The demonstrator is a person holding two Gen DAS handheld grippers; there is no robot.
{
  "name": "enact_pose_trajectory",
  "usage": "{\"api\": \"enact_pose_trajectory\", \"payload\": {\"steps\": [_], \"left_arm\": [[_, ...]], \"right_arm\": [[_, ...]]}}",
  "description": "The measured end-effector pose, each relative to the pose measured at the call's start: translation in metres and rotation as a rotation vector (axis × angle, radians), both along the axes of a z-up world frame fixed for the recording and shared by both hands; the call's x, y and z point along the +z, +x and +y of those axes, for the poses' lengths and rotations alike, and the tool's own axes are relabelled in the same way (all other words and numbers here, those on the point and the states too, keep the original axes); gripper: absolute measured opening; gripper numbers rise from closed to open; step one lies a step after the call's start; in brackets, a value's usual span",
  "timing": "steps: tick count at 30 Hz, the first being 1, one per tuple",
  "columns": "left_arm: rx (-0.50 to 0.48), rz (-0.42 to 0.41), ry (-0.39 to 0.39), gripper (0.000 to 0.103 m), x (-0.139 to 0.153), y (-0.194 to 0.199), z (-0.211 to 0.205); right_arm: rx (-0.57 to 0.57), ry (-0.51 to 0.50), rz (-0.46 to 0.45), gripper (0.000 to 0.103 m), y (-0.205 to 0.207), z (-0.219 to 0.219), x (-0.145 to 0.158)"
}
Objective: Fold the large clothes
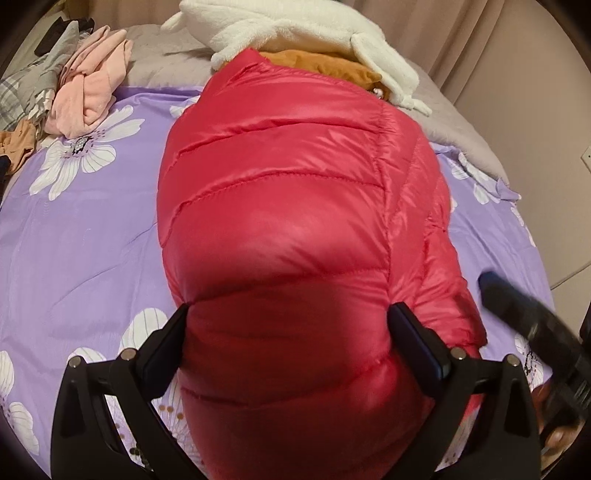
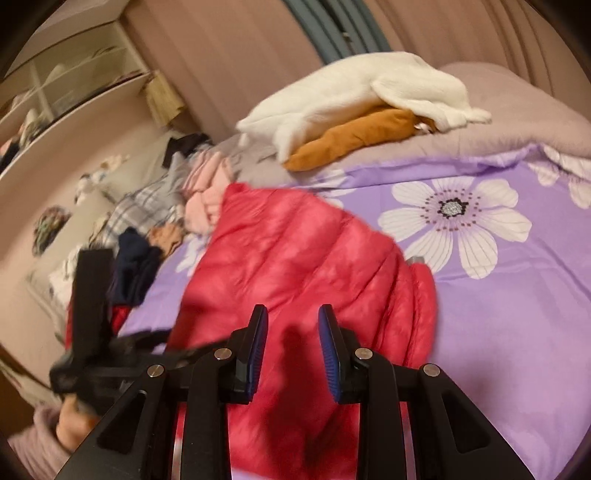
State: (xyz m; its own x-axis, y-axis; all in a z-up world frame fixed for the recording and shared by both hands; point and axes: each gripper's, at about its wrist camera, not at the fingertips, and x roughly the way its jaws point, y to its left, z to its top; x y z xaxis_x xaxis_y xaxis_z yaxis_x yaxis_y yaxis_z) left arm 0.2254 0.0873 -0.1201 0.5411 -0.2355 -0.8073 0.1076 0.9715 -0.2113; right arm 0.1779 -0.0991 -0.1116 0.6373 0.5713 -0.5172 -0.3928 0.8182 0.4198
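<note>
A shiny red puffer jacket (image 1: 280, 206) lies folded lengthwise on the purple flowered bedspread (image 1: 85, 236). My left gripper (image 1: 290, 308) is at the jacket's near end with its fingers wide apart. The puffy bulk fills the gap and presses against both pads. The right wrist view shows that left gripper (image 2: 99, 314) blurred at the jacket's left side. My right gripper (image 2: 292, 310) hovers over the jacket (image 2: 295, 251). Its blue pads stand a little apart with nothing between them. From the left wrist it is a dark blur, the right gripper (image 1: 517, 314), beside the jacket's right edge.
A white fleece garment (image 1: 295, 26) lies on a brown one (image 1: 321, 64) at the bed's far end, on a grey blanket (image 2: 517, 122). Pink and plaid clothes (image 1: 88, 81) are heaped at the far left. Shelves (image 2: 62, 85) line the wall. A hand in a pale sleeve (image 2: 48, 435) holds the left gripper.
</note>
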Motion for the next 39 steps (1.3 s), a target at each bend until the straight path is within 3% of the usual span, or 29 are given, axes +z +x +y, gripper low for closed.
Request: {"api": "enact_pose_trajectory", "payload": {"steps": [7,12,20,27,39], "left_arm": [[-0.016,-0.038,0.011,0.098,0.011,-0.025,0.008],[-0.034,-0.021,0.044,0.098,-0.003,-0.030,0.005],[-0.027,-0.075,0.013,0.098,0.015,-0.055,0.011],[-0.052,-0.116,0.041,0.098,0.026,-0.076,0.008],[-0.055,-0.144,-0.020,0.098,0.045,-0.095,0.012]], "right_arm": [[0.012,-0.137,0.050,0.028,-0.005,0.017,-0.028],[0.003,-0.098,0.106,0.029,0.007,0.011,-0.047],[-0.029,-0.064,0.073,0.036,-0.017,0.000,-0.024],[-0.044,-0.049,0.032,0.037,-0.034,-0.008,-0.009],[-0.057,-0.026,0.002,0.037,-0.049,-0.015,0.002]]}}
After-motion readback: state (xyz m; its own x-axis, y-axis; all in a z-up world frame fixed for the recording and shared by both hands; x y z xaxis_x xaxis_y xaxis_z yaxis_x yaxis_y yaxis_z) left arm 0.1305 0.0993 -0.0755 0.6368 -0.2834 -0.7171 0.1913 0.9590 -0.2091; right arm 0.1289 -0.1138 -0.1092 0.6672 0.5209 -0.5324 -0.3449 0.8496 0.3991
